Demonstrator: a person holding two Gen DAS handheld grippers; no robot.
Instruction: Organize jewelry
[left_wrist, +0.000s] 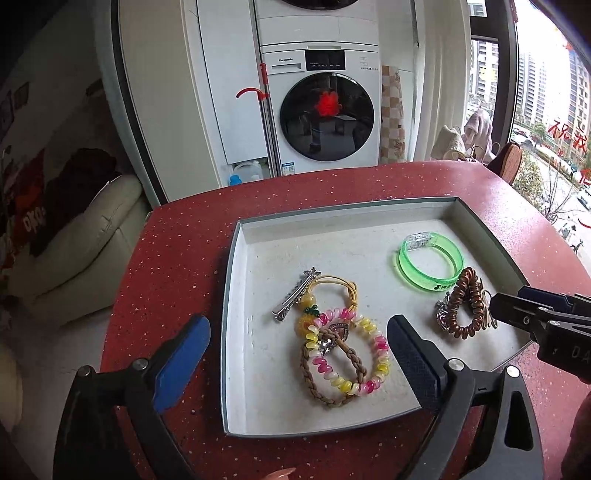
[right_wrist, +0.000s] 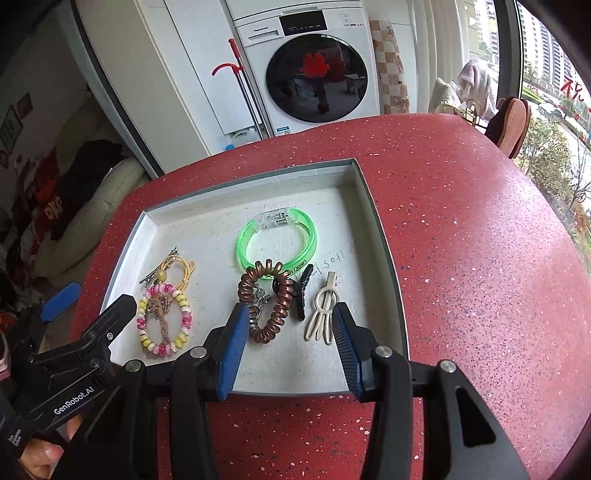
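Observation:
A shallow grey-rimmed tray (left_wrist: 236, 280) (right_wrist: 384, 258) on the red table holds the jewelry. In it lie a green bangle (left_wrist: 430, 264) (right_wrist: 277, 240), a copper coil hair tie (left_wrist: 463, 306) (right_wrist: 267, 302), a pink-and-yellow coil bracelet (left_wrist: 349, 354) (right_wrist: 164, 319) over a brown braided band (left_wrist: 314, 384), a yellow elastic (left_wrist: 338, 284), a silver hair clip (left_wrist: 293, 293), a black clip (right_wrist: 301, 291) and a cream clip (right_wrist: 323, 312). My left gripper (left_wrist: 299, 354) is open above the tray's near left part. My right gripper (right_wrist: 286, 336) is open over the near edge, around the copper coil and clips.
The red speckled table (left_wrist: 166, 258) (right_wrist: 480, 258) ends at a curved far edge. Behind it stand a white washing machine (left_wrist: 325, 110) (right_wrist: 314, 70) and a red-handled mop (left_wrist: 264, 96). A cream sofa (left_wrist: 74, 251) is at the left, a chair (right_wrist: 511, 122) and window at the right.

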